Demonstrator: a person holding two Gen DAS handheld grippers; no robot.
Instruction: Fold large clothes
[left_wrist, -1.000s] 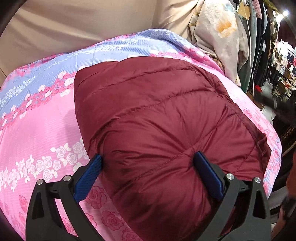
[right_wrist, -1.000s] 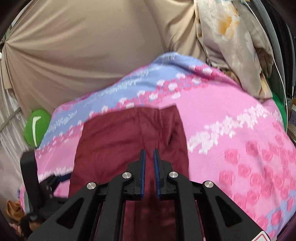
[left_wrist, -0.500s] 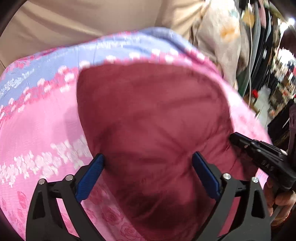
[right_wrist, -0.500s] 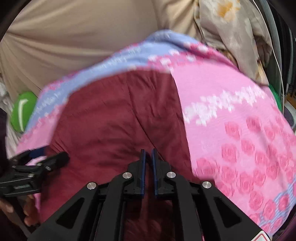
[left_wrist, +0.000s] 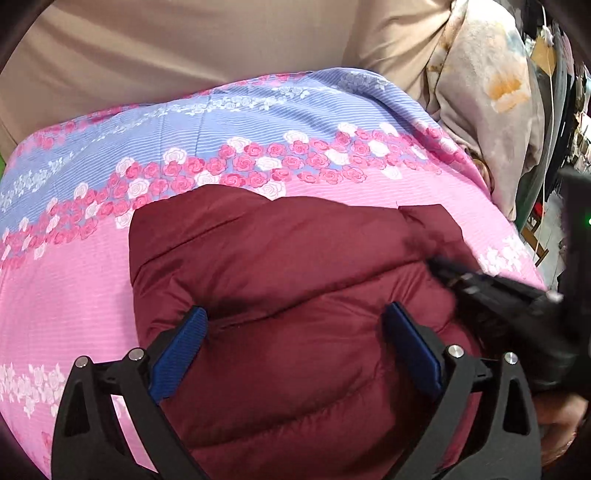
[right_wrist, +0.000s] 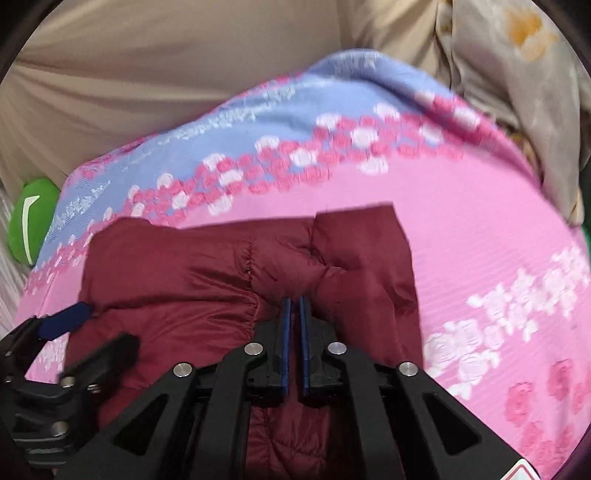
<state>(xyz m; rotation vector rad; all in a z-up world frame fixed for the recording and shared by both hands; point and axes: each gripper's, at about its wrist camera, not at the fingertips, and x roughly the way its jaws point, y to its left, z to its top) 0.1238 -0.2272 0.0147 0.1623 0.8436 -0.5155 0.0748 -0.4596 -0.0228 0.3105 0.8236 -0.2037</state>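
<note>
A dark red puffy quilted jacket (left_wrist: 295, 280) lies folded on a pink and blue rose-patterned bedspread (left_wrist: 258, 122). My left gripper (left_wrist: 295, 317) is open, its blue pads pressed down on the jacket's near part. My right gripper (right_wrist: 294, 301) is shut and pushes its tips into the jacket (right_wrist: 184, 280), denting the fabric; whether fabric is pinched between the pads cannot be told. The right gripper also shows in the left wrist view (left_wrist: 443, 271), and the left one in the right wrist view (right_wrist: 96, 328).
A beige cloth wall (left_wrist: 184, 48) stands behind the bed. A pale floral cloth (left_wrist: 491, 103) hangs at the right, with clothes racks beyond. A green plush thing (right_wrist: 31, 219) sits left of the bed.
The right gripper has come down onto the jacket's right side, shut. The jacket now looks shorter, with more bedspread bare beyond it. The left gripper stays open on the jacket.
</note>
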